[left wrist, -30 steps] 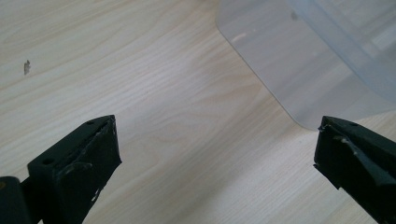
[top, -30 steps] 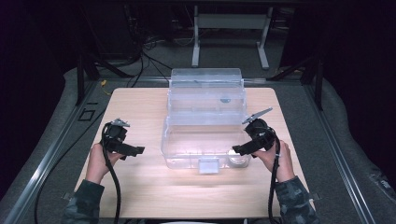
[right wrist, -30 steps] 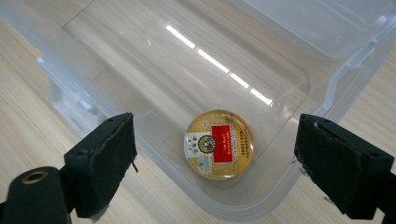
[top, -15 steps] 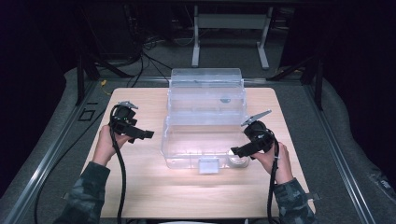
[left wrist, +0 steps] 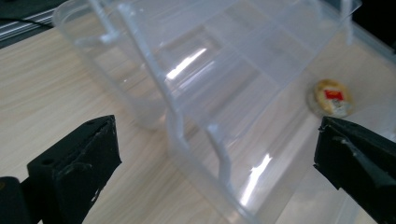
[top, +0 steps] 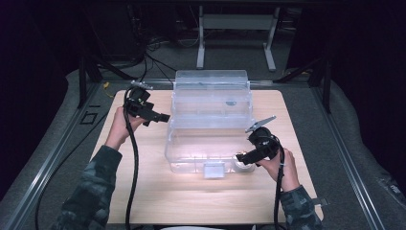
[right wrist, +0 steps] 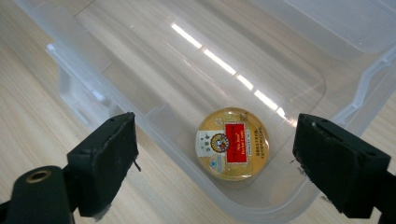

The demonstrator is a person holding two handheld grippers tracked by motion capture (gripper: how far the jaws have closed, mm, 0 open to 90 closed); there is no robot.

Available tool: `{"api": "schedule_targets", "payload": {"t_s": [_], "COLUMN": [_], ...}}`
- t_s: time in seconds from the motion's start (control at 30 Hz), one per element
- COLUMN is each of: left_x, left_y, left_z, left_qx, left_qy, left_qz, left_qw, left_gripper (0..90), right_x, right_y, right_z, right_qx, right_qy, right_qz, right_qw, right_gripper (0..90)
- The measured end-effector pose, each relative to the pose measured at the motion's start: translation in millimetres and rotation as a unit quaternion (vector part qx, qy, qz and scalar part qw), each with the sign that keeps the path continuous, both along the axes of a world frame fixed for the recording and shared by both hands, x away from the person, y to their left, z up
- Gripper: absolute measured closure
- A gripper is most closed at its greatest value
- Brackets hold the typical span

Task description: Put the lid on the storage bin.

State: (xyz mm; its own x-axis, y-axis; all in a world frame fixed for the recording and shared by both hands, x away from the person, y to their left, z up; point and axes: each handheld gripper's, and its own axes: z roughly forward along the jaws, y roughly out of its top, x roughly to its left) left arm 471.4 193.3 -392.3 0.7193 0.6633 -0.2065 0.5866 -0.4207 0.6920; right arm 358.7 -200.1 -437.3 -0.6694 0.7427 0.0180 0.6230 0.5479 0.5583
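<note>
Right gripper (top: 241,158) sits low near the bench's (top: 143,201) front right, jaws wide and holding nothing, aimed at the round gold tin (right wrist: 232,143) lying in the clear plastic box's (top: 191,148) front right corner. Left gripper (top: 163,117), raised by the box's left wall, jaws wide, nothing between them. Box lid (top: 210,79) stands open toward the far edge. Bare wood at front; dark floor and cables beyond.

Right gripper (right wrist: 215,163): two black jaws at lower left and lower right, wide apart, nothing between the pads. Clear plastic box (right wrist: 116,60): fills centre and top. Round gold tin (right wrist: 232,143), red label: inside the box, lower centre. Wooden table (right wrist: 28,121): left edge.
</note>
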Motion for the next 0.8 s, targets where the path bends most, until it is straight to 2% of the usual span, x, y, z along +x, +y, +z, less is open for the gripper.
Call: {"api": "schedule_targets", "payload": {"t_s": [0.07, 0.33, 0.37, 0.47, 0.53, 0.57, 0.63, 0.7, 0.73, 0.8], "left_x": [7.8, 31.8, 36.1, 46.8, 52.8, 56.1, 60.6, 63.7, 65.9, 69.8], "left_y": [-5.6, -30.1, -34.9, -42.8, -49.4, -51.8, -58.7, -67.2, -71.5, -77.9], "left_z": [4.2, 16.7, 17.4, 16.8, 16.6, 16.9, 18.2, 17.9, 16.7, 14.3], "left_qx": [-0.005, 0.000, 0.002, -0.010, -0.001, -0.007, -0.003, 0.011, 0.020, 0.020], "left_qy": [-0.004, -0.023, -0.022, -0.027, -0.035, -0.032, -0.036, -0.043, -0.038, -0.034], "left_qz": [-0.005, -0.015, -0.019, -0.032, -0.030, -0.034, -0.032, -0.036, -0.035, -0.038], "left_qw": [1.0000, 0.9996, 0.9996, 0.9991, 0.9989, 0.9989, 0.9988, 0.9984, 0.9985, 0.9985], "left_gripper": [0.6, 2.0, 3.1, 8.9, 10.4, 11.2, 13.4, 15.0, 15.2, 17.8], "right_x": [0.0, -0.1, -0.5, -1.3, -2.0, -3.0, -3.2, -2.7, -2.6, -3.1], "right_y": [0.9, 4.7, 5.0, 5.1, 5.5, 6.2, 5.8, 4.9, 4.9, 6.6], "right_z": [-1.1, -7.4, -7.3, -6.8, -7.0, -7.1, -8.3, -9.5, -10.2, -11.1], "right_qx": [0.002, 0.003, 0.000, 0.004, 0.005, 0.004, 0.004, 0.001, 0.004, 0.001], "right_qy": [0.001, 0.009, 0.008, 0.008, 0.011, 0.011, 0.012, 0.012, 0.013, 0.013], "right_qz": [0.002, 0.010, 0.008, 0.008, 0.011, 0.009, 0.011, 0.010, 0.011, 0.011], "right_qw": [1.0000, 0.9999, 0.9999, 0.9999, 0.9999, 0.9999, 0.9999, 0.9999, 0.9999, 0.9998], "right_gripper": [13.5, 13.7, 13.7, 14.2, 14.4, 14.6, 14.6, 14.6, 14.6, 14.8]}}
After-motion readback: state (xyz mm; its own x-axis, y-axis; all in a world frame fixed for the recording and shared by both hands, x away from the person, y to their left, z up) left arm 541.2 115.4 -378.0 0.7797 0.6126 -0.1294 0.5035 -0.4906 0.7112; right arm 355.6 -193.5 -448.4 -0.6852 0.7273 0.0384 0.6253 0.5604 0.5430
